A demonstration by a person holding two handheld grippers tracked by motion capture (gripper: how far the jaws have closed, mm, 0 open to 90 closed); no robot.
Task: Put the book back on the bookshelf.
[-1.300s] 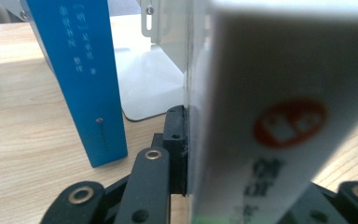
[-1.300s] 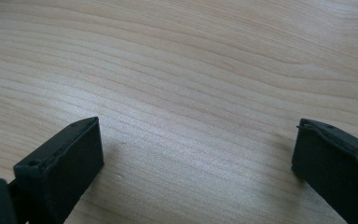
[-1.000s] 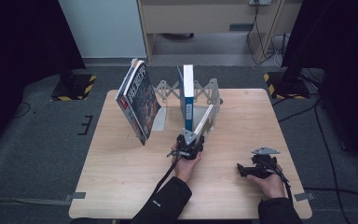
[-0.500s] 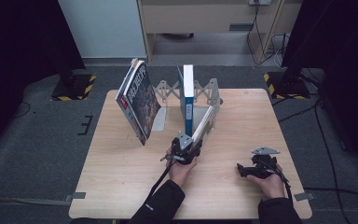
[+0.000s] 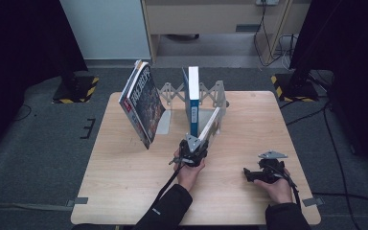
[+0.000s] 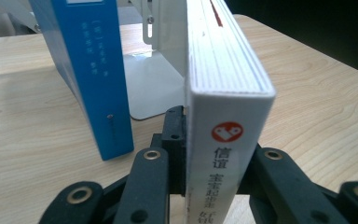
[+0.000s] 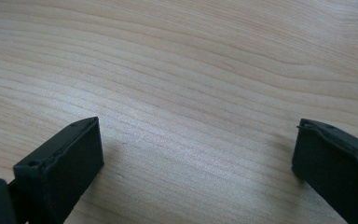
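Note:
A thick white book (image 5: 210,127) leans tilted against the metal expanding book rack (image 5: 211,93) at the table's middle. My left gripper (image 5: 197,145) grips its lower end, one jaw on each cover; the jaws have just been closing on it. In the left gripper view the white book (image 6: 228,93) stands between the black fingers (image 6: 147,182), spine label facing me. A blue book (image 5: 193,96) stands upright in the rack just left of it, also close in as the blue book (image 6: 93,79). My right gripper (image 5: 249,175) rests open on the wood, nothing between its fingers (image 7: 60,163).
A large dark-covered book (image 5: 141,103) leans at the rack's left end. A grey bookend plate (image 6: 154,88) sits behind the blue book. The wooden table (image 5: 124,191) has bare room at its front and right. Dark floor and cables surround it.
The left hand has shifted very slightly toward the front edge with the white book still in its jaws. The right hand has stayed still.

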